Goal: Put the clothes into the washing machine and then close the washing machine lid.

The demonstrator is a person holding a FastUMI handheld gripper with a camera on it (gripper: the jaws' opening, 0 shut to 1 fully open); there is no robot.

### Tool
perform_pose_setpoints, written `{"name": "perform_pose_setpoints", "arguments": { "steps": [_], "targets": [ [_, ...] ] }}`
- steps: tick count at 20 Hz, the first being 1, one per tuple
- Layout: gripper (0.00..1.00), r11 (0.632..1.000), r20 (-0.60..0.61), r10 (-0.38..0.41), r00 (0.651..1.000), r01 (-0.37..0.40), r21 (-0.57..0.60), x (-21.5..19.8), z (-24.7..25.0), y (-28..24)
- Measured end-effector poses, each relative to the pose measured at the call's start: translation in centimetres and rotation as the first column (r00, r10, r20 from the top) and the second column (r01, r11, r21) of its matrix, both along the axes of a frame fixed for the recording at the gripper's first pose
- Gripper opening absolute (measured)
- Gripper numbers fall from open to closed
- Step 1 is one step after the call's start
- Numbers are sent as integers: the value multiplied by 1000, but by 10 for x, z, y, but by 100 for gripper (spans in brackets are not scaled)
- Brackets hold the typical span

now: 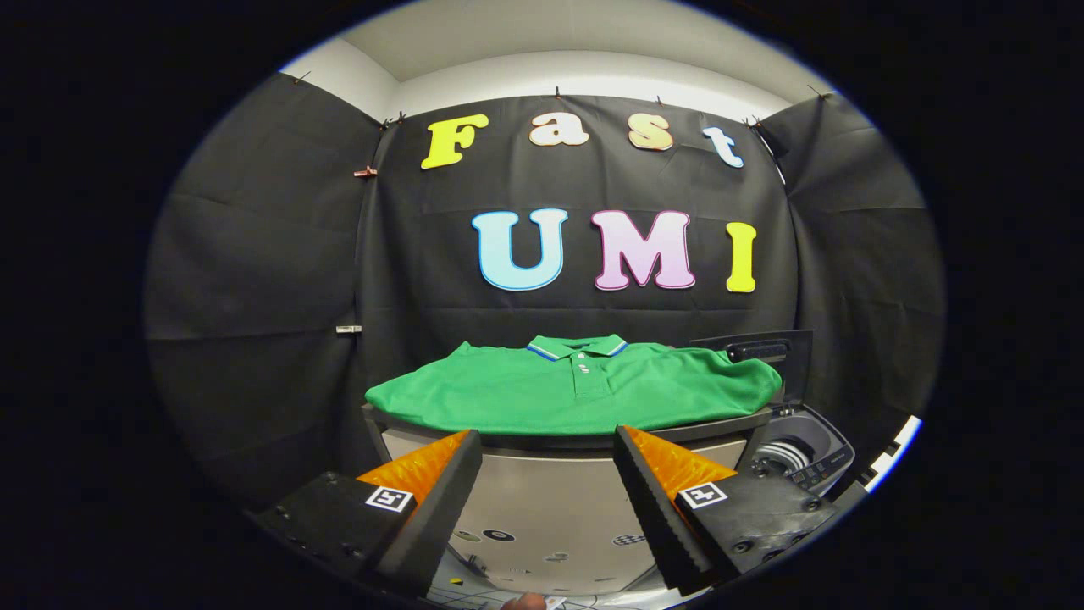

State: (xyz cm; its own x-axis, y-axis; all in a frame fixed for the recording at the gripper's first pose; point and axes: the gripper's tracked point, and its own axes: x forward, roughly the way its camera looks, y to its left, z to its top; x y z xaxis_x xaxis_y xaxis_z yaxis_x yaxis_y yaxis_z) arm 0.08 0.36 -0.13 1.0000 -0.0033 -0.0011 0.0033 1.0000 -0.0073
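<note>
Straight ahead of my gripper sits a raised grey stand, and I'll use that as the reference for everything. On top of the stand is a dark tray, and the green polo shirt lies flat across it, collar toward the black cloth wall behind, button placket facing up. The shirt's sleeves hang a little past the tray's edges on both sides.

My fingers are spread wide apart with nothing between them, just the stand's front panel showing through the gap. Their tips sit just below the tray's front edge, not touching the shirt.

Right of the stand, lower down, is the washer. Its lid stands up open behind the shirt's right sleeve, and I can see into the drum a bit. A control panel runs along the washer's near rim, too small to make out.

Below the stand's panel there are a few small round stickers on the surface.
</note>
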Motion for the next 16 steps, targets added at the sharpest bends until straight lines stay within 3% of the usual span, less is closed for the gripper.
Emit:
{"name": "perform_pose_setpoints", "arguments": {
  "steps": [16],
  "targets": [
    [98, 1000, -12, 2, 1000, -2, 1, -4, -4, 1]
  ]
}}
